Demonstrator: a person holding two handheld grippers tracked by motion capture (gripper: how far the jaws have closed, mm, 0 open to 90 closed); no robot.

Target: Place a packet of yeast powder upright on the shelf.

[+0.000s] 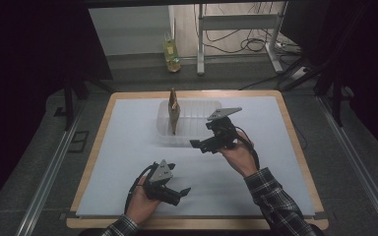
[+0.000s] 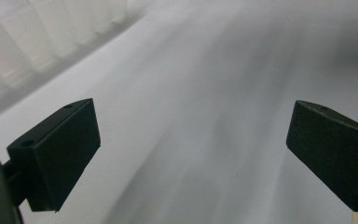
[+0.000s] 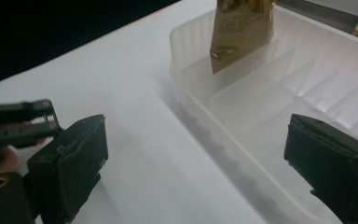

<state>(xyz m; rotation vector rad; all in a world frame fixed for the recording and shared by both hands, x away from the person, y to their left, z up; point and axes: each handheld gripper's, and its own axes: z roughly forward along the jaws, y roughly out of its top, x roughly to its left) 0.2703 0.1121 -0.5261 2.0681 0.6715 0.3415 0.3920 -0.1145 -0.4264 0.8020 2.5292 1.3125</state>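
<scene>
A clear plastic rack tray [image 1: 199, 112] with upright dividers stands at the middle back of the white mat [image 1: 128, 147]. A brown and gold pouch [image 1: 174, 112] stands upright in its leftmost slot. My right gripper [image 1: 200, 137] hovers open at the tray's front edge and points left. In the right gripper view its jaws [image 3: 196, 158] straddle the tray's near wall [image 3: 242, 163], with the pouch [image 3: 240, 28] farther ahead. My left gripper [image 1: 179, 178] is open near the table's front, over bare mat. Nothing sits between its jaws [image 2: 191, 144], and the tray [image 2: 37, 37] is blurred at the upper left.
The table's wooden rim [image 1: 295, 132] frames the mat. Beyond the far edge, a yellowish bottle [image 1: 171, 54] stands on the floor beside a metal frame [image 1: 236, 22] and loose cables. Part of the left gripper [image 3: 23, 119] appears at the left of the right gripper view.
</scene>
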